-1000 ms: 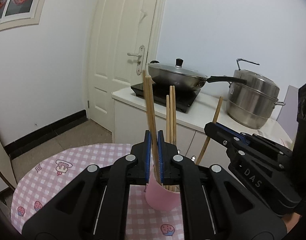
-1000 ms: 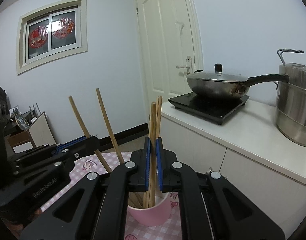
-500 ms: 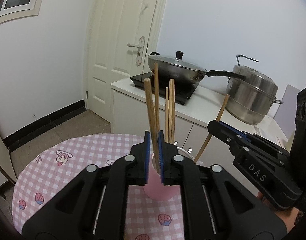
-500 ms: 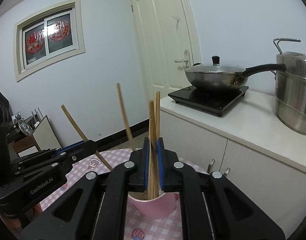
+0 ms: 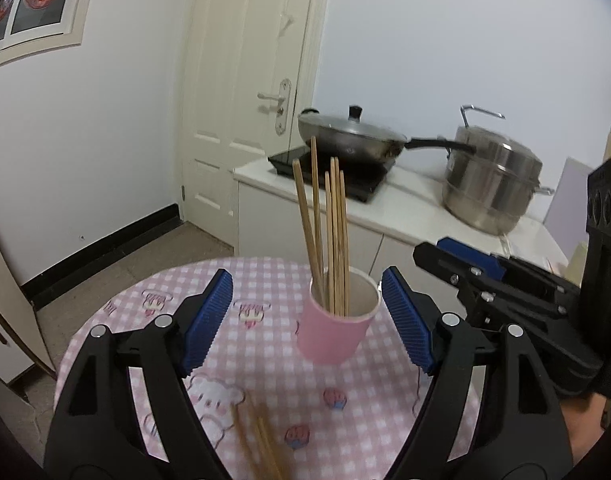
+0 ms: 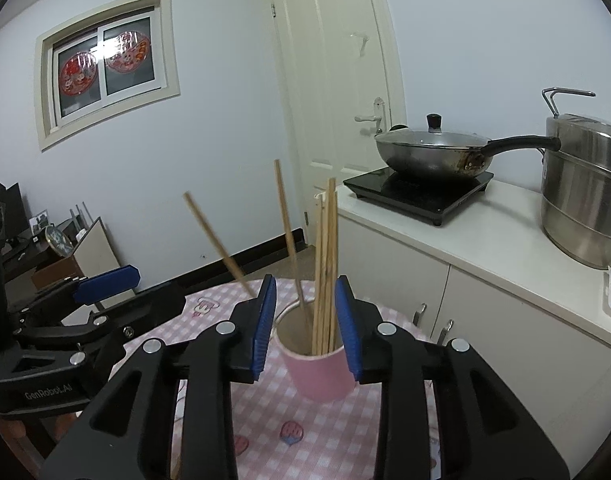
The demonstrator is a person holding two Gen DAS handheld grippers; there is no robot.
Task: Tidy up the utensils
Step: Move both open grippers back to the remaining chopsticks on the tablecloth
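Observation:
A pink cup (image 5: 335, 330) stands on the round table with the pink checked cloth (image 5: 261, 364), and several wooden chopsticks (image 5: 331, 236) stand in it. My left gripper (image 5: 306, 278) is drawn back from the cup, its jaws opening wide with nothing pressed between them. In the right wrist view the cup (image 6: 321, 374) sits just beyond my right gripper (image 6: 305, 284). Its jaws are opening too, and the chopstick bundle (image 6: 325, 264) stands free between the pads. One blurred chopstick (image 6: 219, 242) leans far left. Loose chopsticks (image 5: 261, 446) lie on the cloth near me.
A white counter (image 6: 501, 232) behind the table carries a black hob with a lidded wok (image 6: 429, 152) and a steel steamer pot (image 6: 585, 188). A white door (image 5: 245, 120) is at the back. The other gripper's body (image 5: 505, 292) sits right of the cup.
Both grippers were shut on chopsticks held over the cup; both have let go and drawn back. The chopsticks now stand loose in the cup, one still tipping sideways.

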